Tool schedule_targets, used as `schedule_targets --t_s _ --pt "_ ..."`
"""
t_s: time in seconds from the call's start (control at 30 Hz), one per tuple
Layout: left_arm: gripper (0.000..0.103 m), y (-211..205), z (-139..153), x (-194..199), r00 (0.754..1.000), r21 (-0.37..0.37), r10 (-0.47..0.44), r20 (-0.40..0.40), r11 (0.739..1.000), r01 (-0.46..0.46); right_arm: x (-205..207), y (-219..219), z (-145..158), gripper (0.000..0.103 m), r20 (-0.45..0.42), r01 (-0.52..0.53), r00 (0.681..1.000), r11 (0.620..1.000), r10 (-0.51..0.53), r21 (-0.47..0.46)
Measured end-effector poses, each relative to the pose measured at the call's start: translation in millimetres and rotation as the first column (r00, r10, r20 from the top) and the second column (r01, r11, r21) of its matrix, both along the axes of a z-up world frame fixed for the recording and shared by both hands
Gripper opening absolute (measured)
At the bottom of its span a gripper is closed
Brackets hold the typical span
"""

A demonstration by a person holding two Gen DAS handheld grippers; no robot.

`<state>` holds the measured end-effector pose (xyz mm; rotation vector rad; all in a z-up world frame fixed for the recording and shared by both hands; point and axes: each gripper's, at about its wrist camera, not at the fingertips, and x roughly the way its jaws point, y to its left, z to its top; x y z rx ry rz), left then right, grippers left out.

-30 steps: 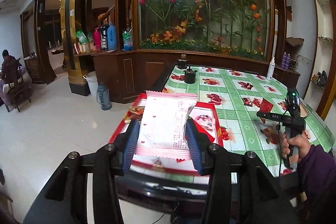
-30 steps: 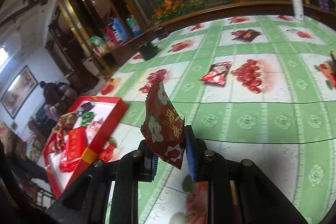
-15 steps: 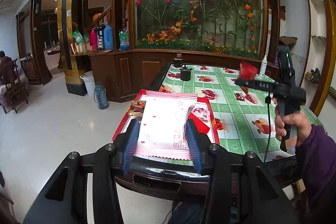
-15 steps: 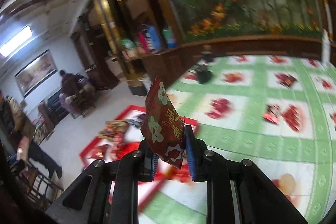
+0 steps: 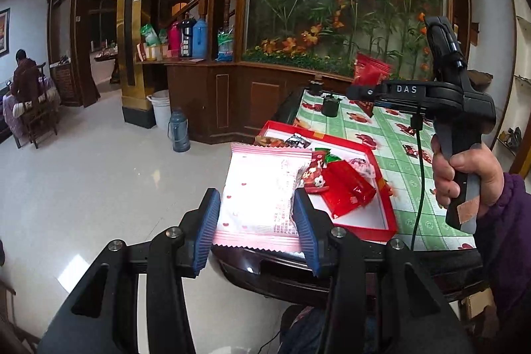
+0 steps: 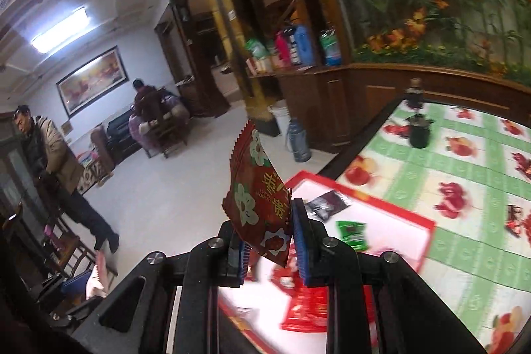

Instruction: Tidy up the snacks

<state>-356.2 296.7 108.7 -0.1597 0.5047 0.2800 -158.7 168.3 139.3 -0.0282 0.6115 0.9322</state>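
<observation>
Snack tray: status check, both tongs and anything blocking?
Left tongs shut on pink-white packet. Right tongs shut on dark red flowered packet, above red tray. Tray part full, nothing blocking.

Glossy white floor (image 5: 99, 181), gold pillar (image 5: 139, 22), flower-filled glass wall (image 5: 332, 5)

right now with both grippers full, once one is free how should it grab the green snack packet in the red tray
Take the green packet across its two long side edges, coming down from above. It lies flat on the white floor of the red tray, so there is nothing to get under. It sits clear of the black packet, leaving room for the fingers beside it.
</observation>
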Motion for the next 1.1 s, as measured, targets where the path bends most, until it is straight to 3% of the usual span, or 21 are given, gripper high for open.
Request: schedule_targets --t_s 0.3,0.57,0.8,1.1 --pt "0.043 0.8 -5.0 0.8 1.000 -0.014 -0.003 -0.002 1.000 0.003 -3.4 -1.7 -6.1 0.022 -0.016 -0.008 1.000 1.000 0.008 0.005" --pt "0.043 -12.7 -19.6 17.3 0.998 -0.048 -0.047 -0.029 0.998 0.045 15.7 -47.4 -27.2 0.023 -0.054 0.069 0.996 0.998 -0.069 -0.001" --pt "0.043 -35.1 -14.5 27.4 0.993 -0.017 -0.109 -0.036 0.994 0.109 29.1 -94.6 -26.6 0.023 -0.065 0.153 0.986 0.988 -0.151 0.032" --pt "0.043 -54.6 -13.5 66.6 0.986 -0.017 -0.159 -0.056 0.987 0.158 45.2 -127.3 -40.6 0.023 -0.101 0.172 0.981 0.984 -0.167 0.038"
